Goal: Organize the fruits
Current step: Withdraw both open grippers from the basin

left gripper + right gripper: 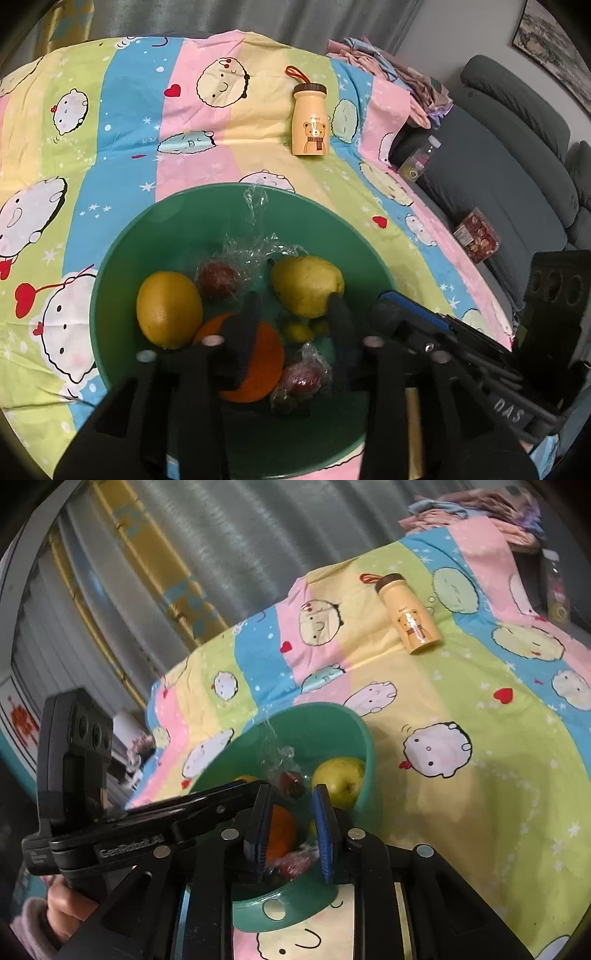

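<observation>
A green bowl (122, 280) on the cartoon-print cloth holds a yellow lemon (168, 310), a yellow-green pear (306, 286), an orange (266, 354), two red fruits in clear wrap (218, 280) (301, 380) and small yellow-green fruits (299, 330). My left gripper (293, 299) reaches down into the bowl with its jaws apart. One finger lies over the orange, the other touches the pear's side, and nothing is pinched. My right gripper (292, 790) hovers over the bowl's near rim (258, 901). Its blue pads (323, 834) stand a little apart, and the orange (282, 830) shows through the gap.
A yellow bear-print bottle (310, 122) stands on the cloth (129, 147) behind the bowl. Folded clothes (391, 70) are piled at the far right corner. A grey sofa (517, 147) to the right carries a clear bottle (417, 158) and a red box (476, 240). A person's hand (62, 904) holds the left gripper.
</observation>
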{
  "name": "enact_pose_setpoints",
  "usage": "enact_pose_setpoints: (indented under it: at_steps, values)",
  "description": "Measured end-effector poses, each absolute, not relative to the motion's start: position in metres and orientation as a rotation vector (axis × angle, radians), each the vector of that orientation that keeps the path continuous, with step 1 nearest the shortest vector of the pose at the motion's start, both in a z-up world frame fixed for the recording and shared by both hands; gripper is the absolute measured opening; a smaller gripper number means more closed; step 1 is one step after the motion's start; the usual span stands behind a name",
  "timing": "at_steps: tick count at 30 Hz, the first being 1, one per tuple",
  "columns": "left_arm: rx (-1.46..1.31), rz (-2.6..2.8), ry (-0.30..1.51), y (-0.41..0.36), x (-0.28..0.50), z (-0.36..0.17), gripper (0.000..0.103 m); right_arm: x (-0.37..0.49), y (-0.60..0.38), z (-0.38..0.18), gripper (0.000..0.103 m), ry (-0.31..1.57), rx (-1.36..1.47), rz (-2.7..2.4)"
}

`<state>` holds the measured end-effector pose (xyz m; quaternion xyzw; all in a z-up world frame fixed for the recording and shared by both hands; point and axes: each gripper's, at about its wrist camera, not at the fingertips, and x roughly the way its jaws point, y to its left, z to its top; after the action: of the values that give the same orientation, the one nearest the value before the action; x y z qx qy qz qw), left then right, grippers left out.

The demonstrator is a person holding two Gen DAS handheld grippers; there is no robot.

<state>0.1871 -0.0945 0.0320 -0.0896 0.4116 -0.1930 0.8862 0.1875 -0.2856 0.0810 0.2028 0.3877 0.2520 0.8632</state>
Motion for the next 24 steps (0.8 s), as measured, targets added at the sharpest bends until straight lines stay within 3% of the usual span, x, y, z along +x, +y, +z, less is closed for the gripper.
enact_pose_setpoints:
  at_steps: [9,14,16,24]
  values:
    - [-0.217,-0.401,0.759,-0.075,0.164,0.064,0.081,0.189,-0.317,0.086,0.056,0.762,0.569,0.509]
    - [-0.222,-0.371,0.707,-0.058,0.145,0.079,0.091,0.189,-0.324,0.088,0.057,0.735,0.639,0.56]
    - [-0.227,-0.342,0.684,-0.047,0.135,0.083,0.1,0.187,-0.32,0.091,0.057,0.724,0.637,0.593]
    - [-0.286,-0.251,0.677,-0.002,0.105,0.078,0.102,0.167,-0.293,0.112,0.058,0.644,0.527,0.75]
